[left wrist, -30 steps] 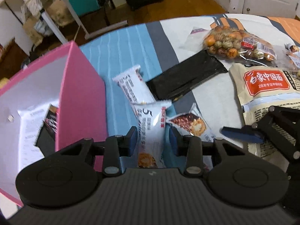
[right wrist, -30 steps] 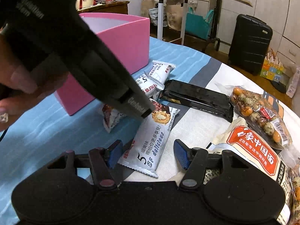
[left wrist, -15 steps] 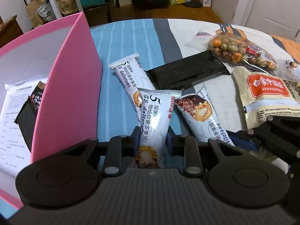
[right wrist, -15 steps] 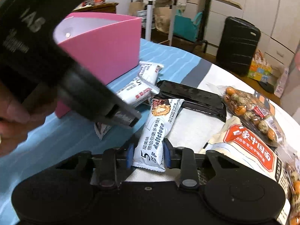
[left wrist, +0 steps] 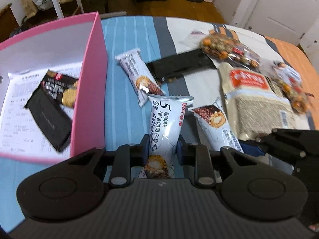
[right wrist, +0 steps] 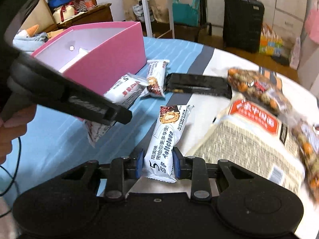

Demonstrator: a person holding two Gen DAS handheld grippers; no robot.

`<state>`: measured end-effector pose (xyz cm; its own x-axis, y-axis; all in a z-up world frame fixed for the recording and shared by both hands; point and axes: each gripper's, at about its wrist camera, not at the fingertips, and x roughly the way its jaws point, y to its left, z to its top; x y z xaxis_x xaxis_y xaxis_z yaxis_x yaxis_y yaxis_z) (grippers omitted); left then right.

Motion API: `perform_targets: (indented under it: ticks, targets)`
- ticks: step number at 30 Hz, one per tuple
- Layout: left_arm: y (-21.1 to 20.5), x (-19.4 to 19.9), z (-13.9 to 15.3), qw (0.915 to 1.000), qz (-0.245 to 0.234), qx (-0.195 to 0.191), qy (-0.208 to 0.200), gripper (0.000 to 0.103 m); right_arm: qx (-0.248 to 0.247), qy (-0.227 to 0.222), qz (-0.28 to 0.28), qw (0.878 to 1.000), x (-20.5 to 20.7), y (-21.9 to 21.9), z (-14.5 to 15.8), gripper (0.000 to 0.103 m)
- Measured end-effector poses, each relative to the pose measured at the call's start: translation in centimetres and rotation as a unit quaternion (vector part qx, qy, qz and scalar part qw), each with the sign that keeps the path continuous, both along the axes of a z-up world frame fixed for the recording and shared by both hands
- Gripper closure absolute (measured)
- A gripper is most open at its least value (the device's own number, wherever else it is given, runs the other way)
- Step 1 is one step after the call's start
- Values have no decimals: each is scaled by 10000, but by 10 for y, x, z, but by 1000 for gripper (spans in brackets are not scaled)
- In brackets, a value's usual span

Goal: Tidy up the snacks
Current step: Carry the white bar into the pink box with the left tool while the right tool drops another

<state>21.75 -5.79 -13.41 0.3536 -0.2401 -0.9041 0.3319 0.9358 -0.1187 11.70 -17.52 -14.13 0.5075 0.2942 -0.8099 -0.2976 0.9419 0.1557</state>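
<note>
Left gripper (left wrist: 161, 147) pinched a white snack bar (left wrist: 166, 126) between its blue pads, the wrapper's serrated end pointing away over the striped cloth (left wrist: 123, 103); right gripper (right wrist: 159, 163) likewise clamped a second white snack bar (right wrist: 167, 139) near its printed end, the far end showing a nut-coated roll; seen from the left wrist, that second bar and the right gripper's dark frame sat at the lower right, just beside the first bar; a third white bar (left wrist: 137, 77) lay flat on the blue stripes, near the pink box (left wrist: 90, 83) and touching the corner of a black packet (left wrist: 179, 66); inside the pink box a dark biscuit packet (left wrist: 52, 107) lay tilted on a printed white sheet (left wrist: 18, 107); beyond the black packet sat a clear bag of mixed nuts (left wrist: 225, 48), blurred; a beige noodle pack (left wrist: 253, 97) with a red label lay beside it, its edge near the right-hand bar; in the right wrist view the left gripper's black body crossed the left side, with a person's fingers (right wrist: 8, 131) below it; a black suitcase (right wrist: 242, 23) stood on the wooden floor behind the table
</note>
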Motion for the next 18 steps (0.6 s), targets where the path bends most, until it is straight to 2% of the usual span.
perform_targets:
  ticks: [7, 13, 18]
  targets:
    - [23, -32, 12, 9965, -269, -538, 572, 78, 376, 286, 179, 9987, -23, -1, 22, 69]
    - [43, -58, 33, 9981, -321, -333, 407, 78, 188, 151, 422, 9988, -44, 13, 41, 69]
    - [66, -69, 49, 9984, -256, -275, 421, 78, 142, 68, 695, 9975, -54, 23, 61, 69]
